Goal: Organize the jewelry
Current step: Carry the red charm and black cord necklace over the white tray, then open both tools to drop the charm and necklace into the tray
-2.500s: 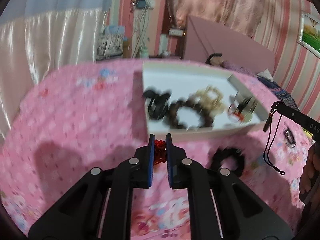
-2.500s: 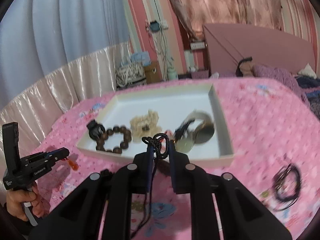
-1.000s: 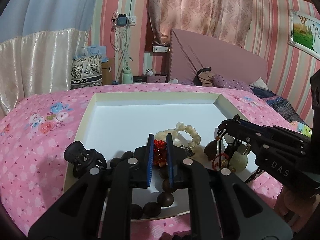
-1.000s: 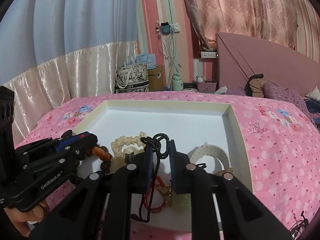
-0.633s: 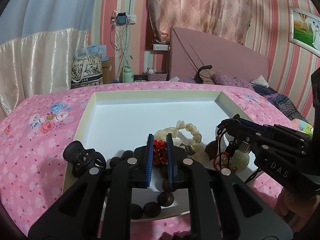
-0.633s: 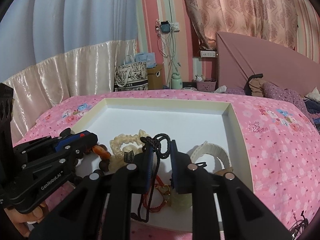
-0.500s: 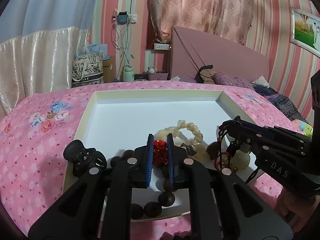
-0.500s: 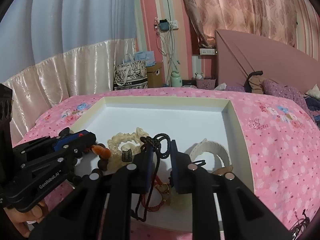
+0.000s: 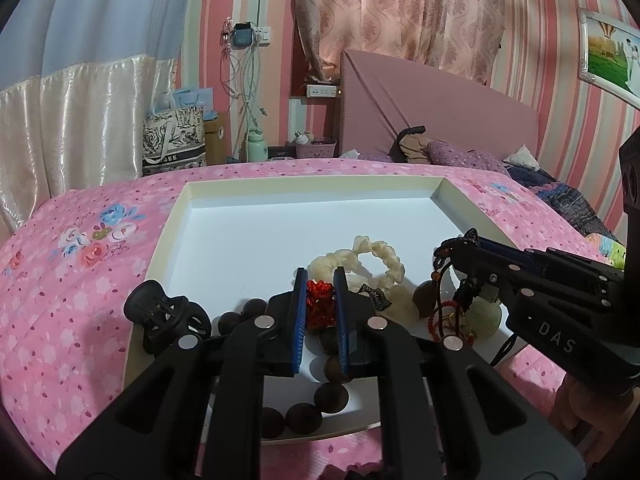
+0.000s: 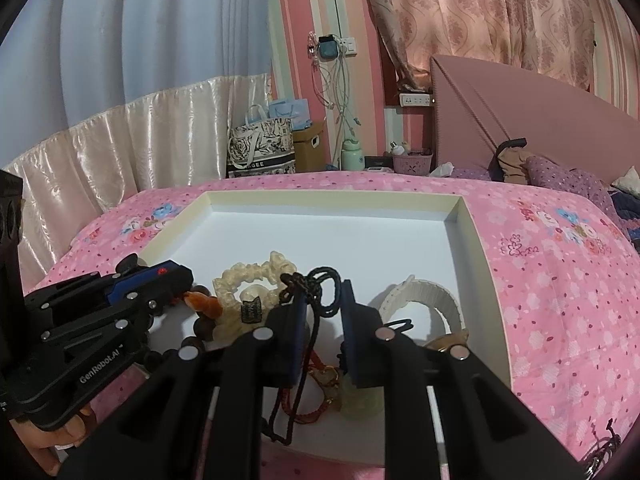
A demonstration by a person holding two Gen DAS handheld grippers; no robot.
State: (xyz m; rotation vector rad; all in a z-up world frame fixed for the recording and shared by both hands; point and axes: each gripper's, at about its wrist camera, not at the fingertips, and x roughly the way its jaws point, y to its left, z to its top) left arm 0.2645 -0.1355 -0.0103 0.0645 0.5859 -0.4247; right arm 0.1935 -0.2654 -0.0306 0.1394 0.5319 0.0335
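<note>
Both claws over the white tray (image 9: pixel 176 216)

My left claw (image 9: pixel 320 286) pinches a red beaded ornament (image 9: pixel 319 304); my right claw (image 10: pixel 322 300), slightly spread, has a black knotted cord (image 10: pixel 316 286) between its fingers.

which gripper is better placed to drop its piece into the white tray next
Right, probably. The right gripper already looks parted around its black cord, which hangs over the white tray. The left gripper is shut on the red beads.

left claw (image 9: pixel 320 280): black, blue pads, silver screws | right claw (image 10: pixel 323 292): same, "DAS" marking
</note>
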